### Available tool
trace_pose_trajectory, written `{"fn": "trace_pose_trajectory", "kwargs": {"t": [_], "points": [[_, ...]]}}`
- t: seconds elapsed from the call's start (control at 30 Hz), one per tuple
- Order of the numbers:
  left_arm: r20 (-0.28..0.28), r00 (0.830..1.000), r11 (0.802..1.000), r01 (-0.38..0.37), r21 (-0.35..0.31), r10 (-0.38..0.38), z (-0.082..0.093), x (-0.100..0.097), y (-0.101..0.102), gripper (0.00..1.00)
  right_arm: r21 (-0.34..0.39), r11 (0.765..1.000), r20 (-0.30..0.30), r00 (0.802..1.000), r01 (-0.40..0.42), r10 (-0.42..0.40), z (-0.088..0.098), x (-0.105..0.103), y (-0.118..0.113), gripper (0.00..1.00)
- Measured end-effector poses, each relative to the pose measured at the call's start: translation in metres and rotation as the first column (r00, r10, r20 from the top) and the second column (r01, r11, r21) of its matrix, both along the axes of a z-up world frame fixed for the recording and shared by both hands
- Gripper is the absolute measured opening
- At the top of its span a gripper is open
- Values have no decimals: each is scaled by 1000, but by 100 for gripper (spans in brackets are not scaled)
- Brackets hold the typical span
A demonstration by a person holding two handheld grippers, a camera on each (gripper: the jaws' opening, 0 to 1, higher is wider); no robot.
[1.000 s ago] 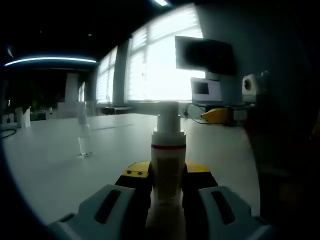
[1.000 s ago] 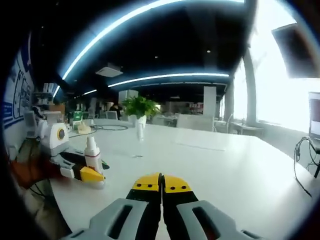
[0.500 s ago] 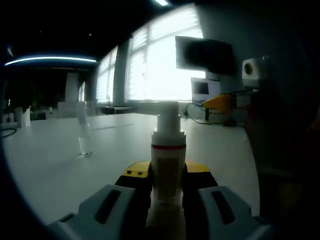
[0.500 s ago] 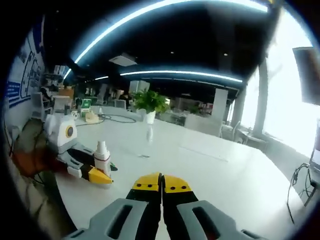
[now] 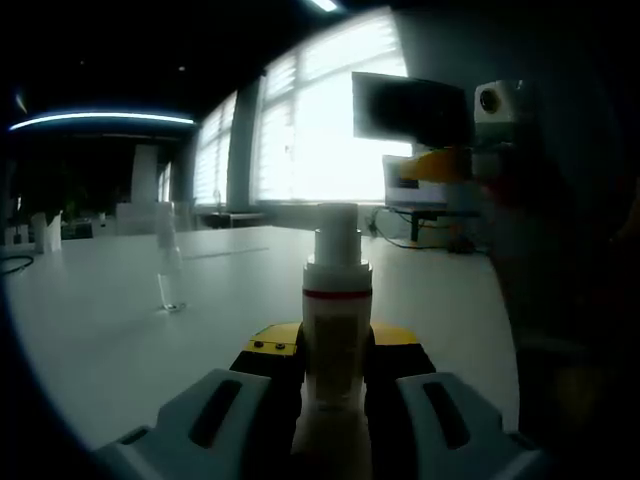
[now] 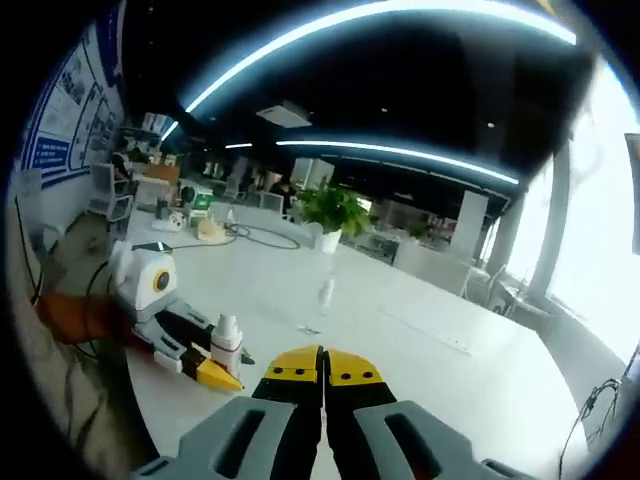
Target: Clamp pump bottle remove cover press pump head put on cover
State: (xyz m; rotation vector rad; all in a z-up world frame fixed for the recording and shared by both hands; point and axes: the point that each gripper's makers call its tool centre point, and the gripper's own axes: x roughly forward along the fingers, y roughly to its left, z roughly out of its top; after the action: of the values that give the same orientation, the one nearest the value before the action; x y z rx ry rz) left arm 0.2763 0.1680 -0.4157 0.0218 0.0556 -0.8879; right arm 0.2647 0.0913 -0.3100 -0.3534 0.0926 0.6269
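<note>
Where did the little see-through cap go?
In the left gripper view the clear cover stands on the white table, left of the pump bottle clamped in the left gripper.

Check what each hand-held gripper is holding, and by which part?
Left hand-held gripper clamps the pump bottle around its body, below the red band. Right hand-held gripper is shut on nothing.

I see the white pump bottle [image 5: 337, 330] standing upright between my left gripper [image 5: 334, 395] jaws, on the broad white table [image 5: 120, 340]. The clear plastic cover [image 5: 167, 262] stands farther out, left of it; my right gripper [image 5: 448, 165] hangs up at right.
</note>
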Motion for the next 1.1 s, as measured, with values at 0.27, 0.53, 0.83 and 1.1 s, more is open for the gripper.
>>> {"fn": "trace_pose_trajectory", "kwargs": {"t": [0.27,0.53,0.83,1.1], "points": [[4,1000,1000,0,2,0,0,-1,-1,14,-22,997,-24,997,-81,80,5,-5,20,0],[4,1000,1000,6,2,-6,0,-1,-2,14,-61,981,-67,982,-182,178,9,-10,43,0],[3,1000,1000,8,2,-8,0,-1,-1,14,-141,957,-125,964,-252,236,7,-11,63,0],[12,1000,1000,12,7,-12,1,-1,-2,14,-214,937,-143,958,-275,249,9,-11,66,0]]}}
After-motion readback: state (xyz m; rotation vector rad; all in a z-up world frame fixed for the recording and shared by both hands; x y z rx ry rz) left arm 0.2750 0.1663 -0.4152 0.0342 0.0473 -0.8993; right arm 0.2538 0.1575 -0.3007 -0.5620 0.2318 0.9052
